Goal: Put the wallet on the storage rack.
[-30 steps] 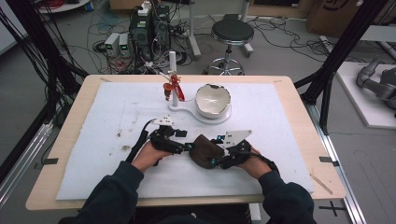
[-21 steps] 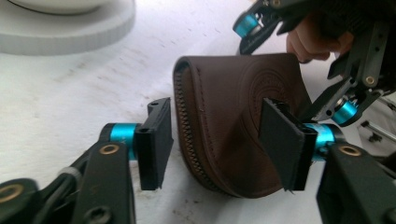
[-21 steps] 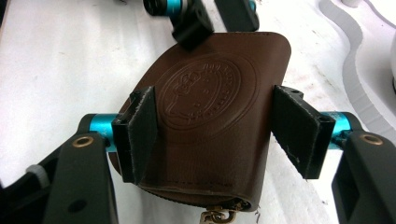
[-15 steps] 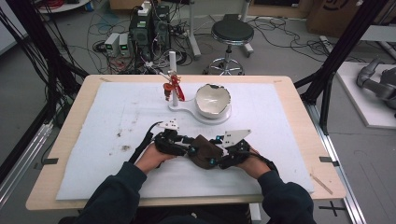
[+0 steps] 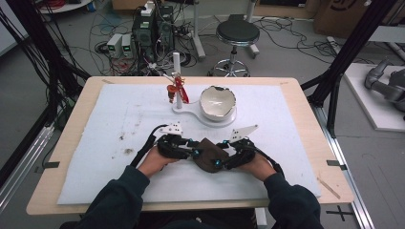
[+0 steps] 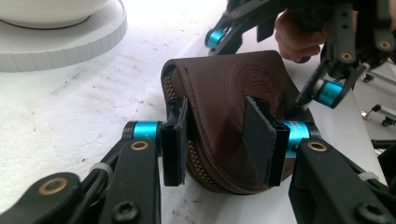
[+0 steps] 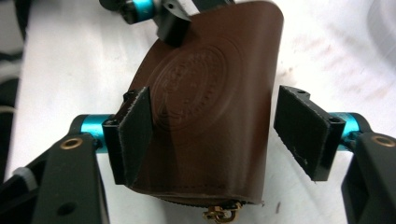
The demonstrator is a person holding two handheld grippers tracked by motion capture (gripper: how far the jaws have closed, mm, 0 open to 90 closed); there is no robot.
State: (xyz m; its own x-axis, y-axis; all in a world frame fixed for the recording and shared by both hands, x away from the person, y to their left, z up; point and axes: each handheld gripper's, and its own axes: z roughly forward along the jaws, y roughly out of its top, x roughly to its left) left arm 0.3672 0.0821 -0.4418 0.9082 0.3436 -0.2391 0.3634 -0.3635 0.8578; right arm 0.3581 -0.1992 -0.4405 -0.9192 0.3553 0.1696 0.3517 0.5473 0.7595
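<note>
A: Since the earlier frame, left gripper (image 6: 219, 140) jaws have just been closing; they now pinch the brown leather pouch (image 6: 229, 107), one pad on each face of its end. Hands hardly shifted

B: Right gripper (image 7: 219, 135)?

A: Jaws have just been opening. They straddle the pouch's other end; one pad touches the leather, the other stands apart

B: Pouch location?

A: Between both grippers, on the white mat (image 5: 119, 119), near edge, well apart from the white bowl (image 5: 217, 102)
</note>
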